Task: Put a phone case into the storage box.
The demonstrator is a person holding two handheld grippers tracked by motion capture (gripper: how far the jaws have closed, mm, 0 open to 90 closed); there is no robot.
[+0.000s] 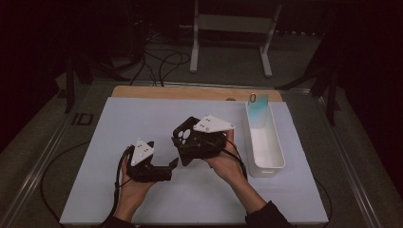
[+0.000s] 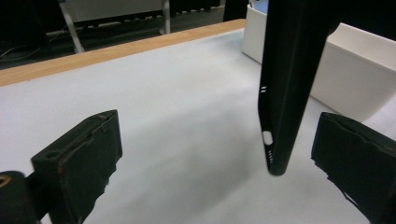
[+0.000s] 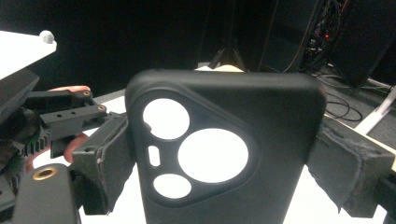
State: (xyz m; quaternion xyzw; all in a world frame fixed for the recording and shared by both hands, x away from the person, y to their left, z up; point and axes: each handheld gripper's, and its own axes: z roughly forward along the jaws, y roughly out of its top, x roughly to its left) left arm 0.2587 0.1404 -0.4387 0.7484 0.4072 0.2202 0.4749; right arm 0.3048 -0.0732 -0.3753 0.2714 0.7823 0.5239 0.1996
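Right gripper view: my right tool [image 3: 224, 163] pinches the black case [image 3: 224, 140]; my left tool [image 2: 224, 168] stands spread beside it.

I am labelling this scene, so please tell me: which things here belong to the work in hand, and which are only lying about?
In the work:
- black soft phone case with round camera cut-outs, clamped by the right gripper
- left gripper, jaws open on either side of the case's lower end
- long white plastic bin, probably

Lying about:
- white metal stand on the floor
- loose black cables
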